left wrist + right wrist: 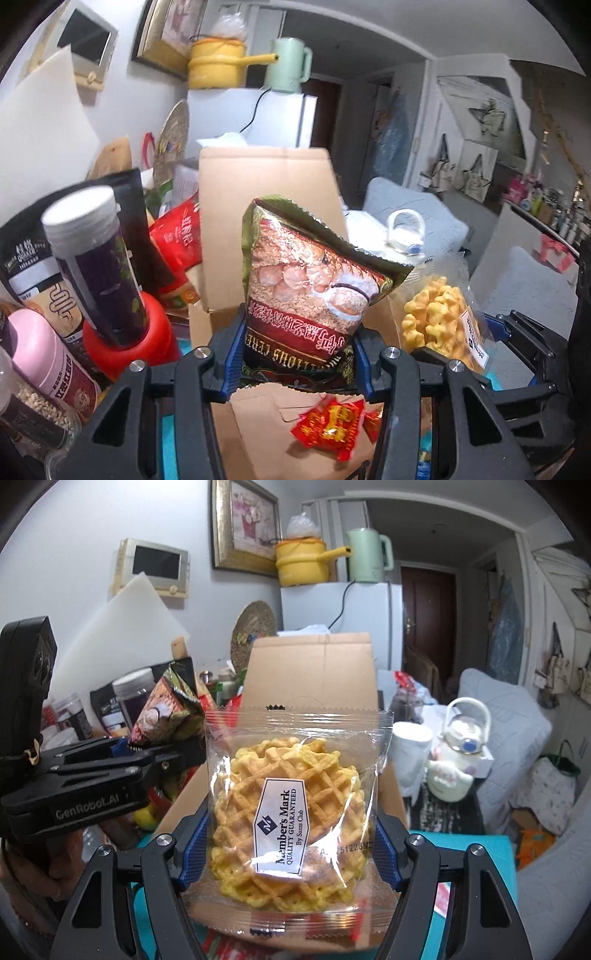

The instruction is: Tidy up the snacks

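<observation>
Cereal packet stands upright in the left gripper, long axis pointing to twelve o'clock, print upside down, its bottom edge pinched between the blue pads. Waffle bag stands likewise in the right gripper, sealed top edge at twelve, clamped at both sides. Both hang over the open cardboard box, whose raised flap stands behind them. A red sachet lies at six o'clock on the box floor.

Cereal bag: red and green, grain print. Waffle pack: clear film, yellow grid-patterned waffles, white label. Cardboard box: plain brown. Pot: yellow.
</observation>
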`<state>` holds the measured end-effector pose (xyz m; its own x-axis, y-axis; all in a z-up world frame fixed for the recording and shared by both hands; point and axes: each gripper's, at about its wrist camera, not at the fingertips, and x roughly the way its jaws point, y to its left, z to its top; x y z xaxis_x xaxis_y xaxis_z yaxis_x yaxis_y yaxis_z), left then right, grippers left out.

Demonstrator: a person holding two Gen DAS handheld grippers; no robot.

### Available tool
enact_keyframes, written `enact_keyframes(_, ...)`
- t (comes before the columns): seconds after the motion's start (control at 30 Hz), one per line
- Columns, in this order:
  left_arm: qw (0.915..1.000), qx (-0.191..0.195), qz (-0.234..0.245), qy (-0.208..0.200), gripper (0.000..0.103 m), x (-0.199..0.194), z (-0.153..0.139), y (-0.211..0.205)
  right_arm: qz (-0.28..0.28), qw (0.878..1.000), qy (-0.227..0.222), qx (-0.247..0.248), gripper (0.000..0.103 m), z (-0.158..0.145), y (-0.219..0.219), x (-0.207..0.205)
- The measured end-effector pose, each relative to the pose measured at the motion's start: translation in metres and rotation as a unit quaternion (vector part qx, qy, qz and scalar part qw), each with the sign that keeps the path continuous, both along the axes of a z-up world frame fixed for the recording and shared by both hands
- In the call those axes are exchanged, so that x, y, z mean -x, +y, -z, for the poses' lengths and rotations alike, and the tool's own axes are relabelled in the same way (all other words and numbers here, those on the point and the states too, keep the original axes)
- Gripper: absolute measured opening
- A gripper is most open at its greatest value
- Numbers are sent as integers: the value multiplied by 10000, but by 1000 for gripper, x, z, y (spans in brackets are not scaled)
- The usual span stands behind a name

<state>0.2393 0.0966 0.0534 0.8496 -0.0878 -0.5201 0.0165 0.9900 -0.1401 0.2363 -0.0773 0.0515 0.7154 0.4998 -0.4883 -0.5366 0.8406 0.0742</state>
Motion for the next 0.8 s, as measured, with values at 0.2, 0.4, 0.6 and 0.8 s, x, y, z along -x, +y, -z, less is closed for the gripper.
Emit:
enact_keyframes(0.2, 9992, -95, -132, 353, 48, -22, 22, 6, -34, 9992, 373, 115, 74, 27, 11, -31)
enact_keyframes(0.4, 9967, -167, -201, 769, 48, -39, 42, 8, -1, 9967, 793, 196, 74, 51, 18, -52)
enact_keyframes(0.6, 9925, -323, -270, 1145, 48, -50, 59, 5, 73, 9935, 1052, 427, 74, 68, 26, -61)
enact_keyframes(0.8, 9879, -445, -321, 1453, 48, -61, 74, 2, 138, 9900, 1315, 499, 74, 81, 25, -71)
